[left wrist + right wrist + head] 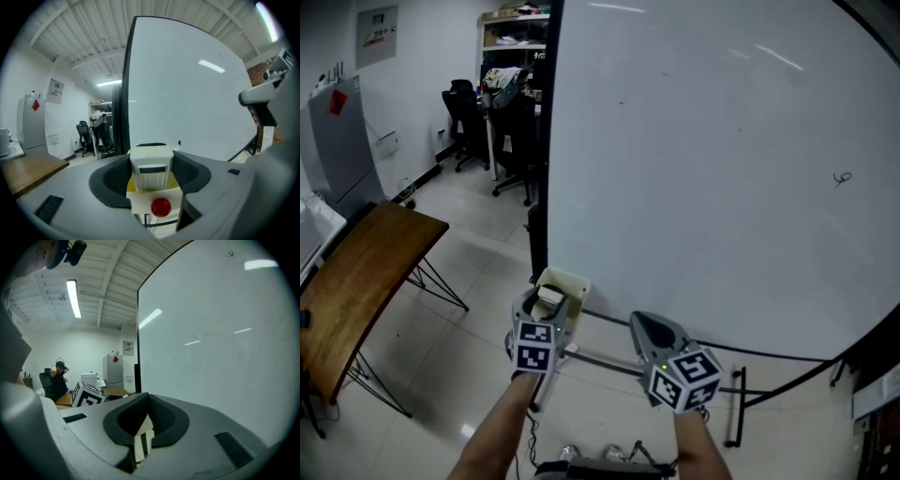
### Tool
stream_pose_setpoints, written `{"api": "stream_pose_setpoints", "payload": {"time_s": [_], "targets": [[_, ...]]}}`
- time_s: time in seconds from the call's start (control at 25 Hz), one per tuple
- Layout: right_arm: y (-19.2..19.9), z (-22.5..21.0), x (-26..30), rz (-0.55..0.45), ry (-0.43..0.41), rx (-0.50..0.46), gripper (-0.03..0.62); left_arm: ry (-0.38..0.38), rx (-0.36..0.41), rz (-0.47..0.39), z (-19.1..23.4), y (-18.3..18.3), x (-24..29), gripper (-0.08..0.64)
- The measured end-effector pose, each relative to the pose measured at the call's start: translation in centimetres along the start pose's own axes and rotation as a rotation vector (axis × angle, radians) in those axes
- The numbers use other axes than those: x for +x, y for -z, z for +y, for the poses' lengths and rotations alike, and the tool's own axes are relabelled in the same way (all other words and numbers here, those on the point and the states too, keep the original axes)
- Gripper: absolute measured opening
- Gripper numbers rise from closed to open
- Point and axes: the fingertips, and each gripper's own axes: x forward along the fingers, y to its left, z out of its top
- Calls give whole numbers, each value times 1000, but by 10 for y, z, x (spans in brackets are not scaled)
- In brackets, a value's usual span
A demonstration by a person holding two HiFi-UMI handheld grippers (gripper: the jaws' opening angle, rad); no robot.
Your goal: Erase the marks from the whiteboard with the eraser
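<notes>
The big whiteboard (703, 169) fills the right of the head view, with one small dark mark (841, 178) far to its right; the right gripper view catches that mark (230, 254) high up. At the board's lower left corner a white eraser (549, 296) stands in a cream holder (569, 280). My left gripper (547, 300) reaches in at the eraser (150, 166), and its pads lie against both sides. A red button (161, 206) shows on the holder's front. My right gripper (649, 324) hangs below the board, jaws together and empty (144, 416).
A brown folding table (356, 281) stands at the left. Black office chairs (464, 117) and shelves (516, 37) are behind the board's left edge, with a grey cabinet (337, 141) further left. The board's stand legs (736, 408) run along the tiled floor under my hands.
</notes>
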Motion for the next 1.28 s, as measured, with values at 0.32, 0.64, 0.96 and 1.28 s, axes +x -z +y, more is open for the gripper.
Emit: {"api": "stream_pose_setpoints", "payload": {"time_s": [0.32,0.64,0.96,1.28], "targets": [[-41,-13,-29,-104,66,-52,-9,120,56,-110,-24,-102,-23,262],[-95,-55,-102,-239,148,-100,-9,248,117,-215,-113,-200,-40,262],[-108,-109,-185,-324,244,-144,-9,352,159,-327,-223,-264,-37,262],[-118,-154,-250,-377,317,-173,-9,400,194,-448,-317,-347,-31,262]]}}
